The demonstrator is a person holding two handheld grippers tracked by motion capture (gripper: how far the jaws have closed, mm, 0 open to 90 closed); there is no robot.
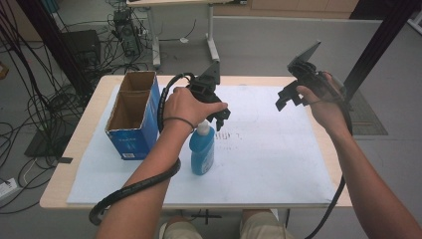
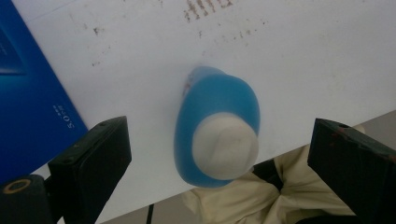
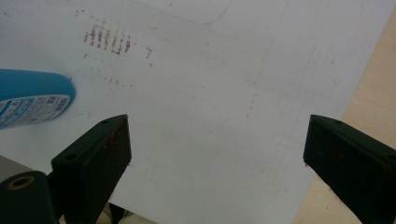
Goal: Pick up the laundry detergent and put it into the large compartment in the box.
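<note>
Above upright blue bottle (image 2: 215, 133), left tool (image 2: 219, 154) jaws wide apart

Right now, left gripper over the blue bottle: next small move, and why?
Probably lower the left gripper straight down around the blue bottle. In the left gripper view its jaws stand open, with the white cap between them and clear of both. The bottle stands upright on the white sheet beside the open blue box. The right gripper is open over bare sheet, off to the side.
</note>
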